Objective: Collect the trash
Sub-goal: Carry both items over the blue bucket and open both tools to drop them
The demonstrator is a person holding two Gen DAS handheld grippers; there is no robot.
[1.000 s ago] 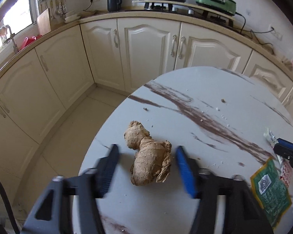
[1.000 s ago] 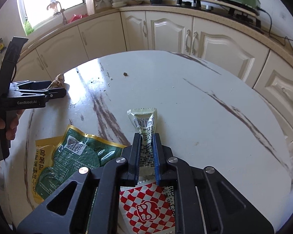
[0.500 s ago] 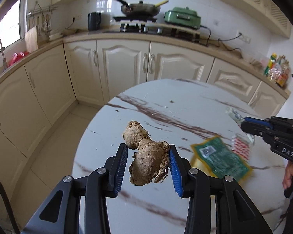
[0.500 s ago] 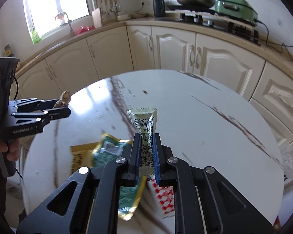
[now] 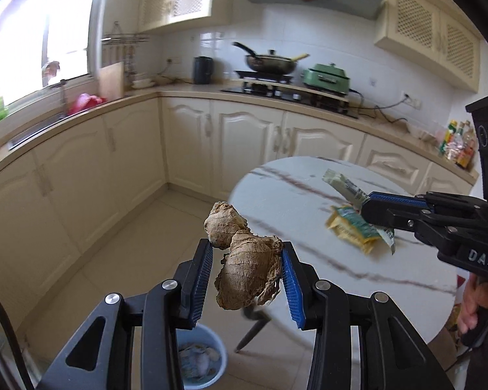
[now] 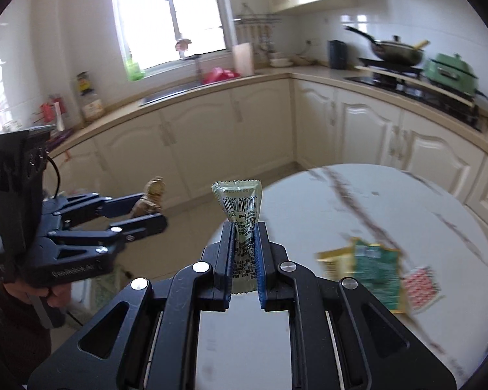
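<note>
While ginger (image 5: 249, 268) clears table edge (image 5: 240, 188), open floor (image 5: 140, 243)

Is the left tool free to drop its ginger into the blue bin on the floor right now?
Probably yes. The left tool grips the ginger off the table, and the blue bin sits open on the floor just below it, with nothing visible between. The table leg stands beside the bin, not over it.

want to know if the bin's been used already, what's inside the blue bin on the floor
The bin holds pale crumpled scraps, maybe paper or wrappers. The left tool, gripping the ginger, covers its near side, so the rest of the contents are hidden.
</note>
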